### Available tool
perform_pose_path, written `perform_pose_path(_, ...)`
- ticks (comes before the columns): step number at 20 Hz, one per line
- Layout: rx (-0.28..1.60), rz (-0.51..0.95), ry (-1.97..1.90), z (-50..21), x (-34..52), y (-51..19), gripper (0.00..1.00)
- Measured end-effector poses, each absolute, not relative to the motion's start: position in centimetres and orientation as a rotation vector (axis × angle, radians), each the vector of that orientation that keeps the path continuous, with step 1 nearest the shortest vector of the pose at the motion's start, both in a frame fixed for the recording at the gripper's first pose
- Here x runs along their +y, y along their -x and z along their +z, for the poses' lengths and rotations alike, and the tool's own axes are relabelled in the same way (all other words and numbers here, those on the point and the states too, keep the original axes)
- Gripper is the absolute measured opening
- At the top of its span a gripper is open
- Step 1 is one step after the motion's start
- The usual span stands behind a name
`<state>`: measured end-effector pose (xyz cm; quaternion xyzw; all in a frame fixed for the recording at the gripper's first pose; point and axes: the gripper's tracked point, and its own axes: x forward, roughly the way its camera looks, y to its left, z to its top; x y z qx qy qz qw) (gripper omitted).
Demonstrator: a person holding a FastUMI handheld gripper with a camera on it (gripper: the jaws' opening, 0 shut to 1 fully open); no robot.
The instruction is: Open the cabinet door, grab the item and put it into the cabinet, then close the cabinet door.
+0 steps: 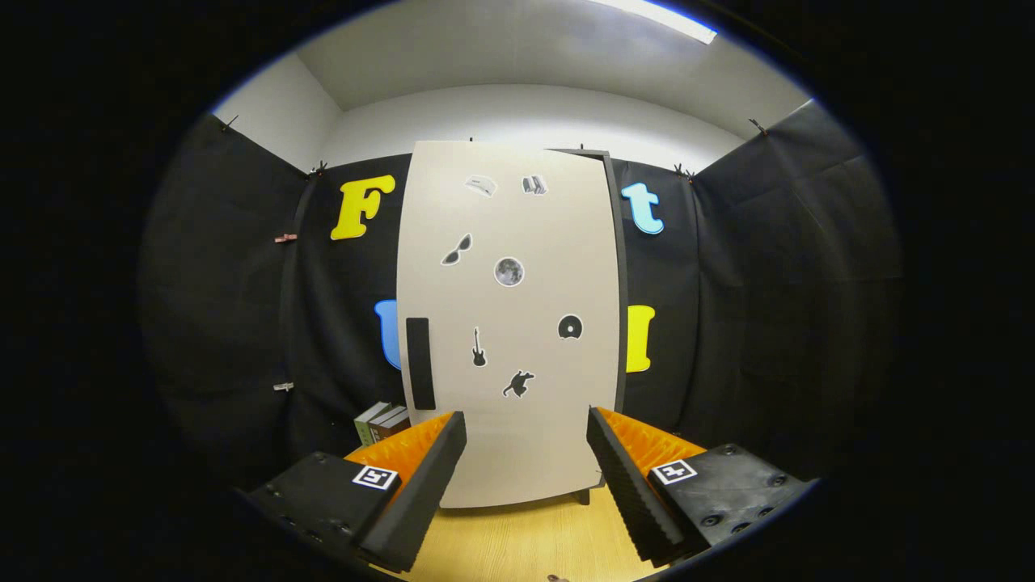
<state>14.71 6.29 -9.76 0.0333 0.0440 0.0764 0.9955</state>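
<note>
A tall white cabinet (509, 323) stands on the wooden table straight ahead of my fingers, its door shut and dotted with small stickers. A dark vertical handle (420, 363) runs along the door's left side, a little above and ahead of my left finger. My gripper (525, 440) is open, with nothing between its fingers, and the lower part of the door shows through the gap. A few books (382, 421), the only loose item in sight, sit to the left of the cabinet, just beyond my left finger.
The wooden tabletop (525, 541) stretches from below my fingers to the cabinet's base. Black cloth walls close in the booth behind and on both sides of the cabinet.
</note>
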Motion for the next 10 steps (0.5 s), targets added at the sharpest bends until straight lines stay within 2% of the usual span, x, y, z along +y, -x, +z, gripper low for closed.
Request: perform_pose_path(10, 0.114, 0.158, -0.078, -10.59, 6.44, -15.61, 0.98)
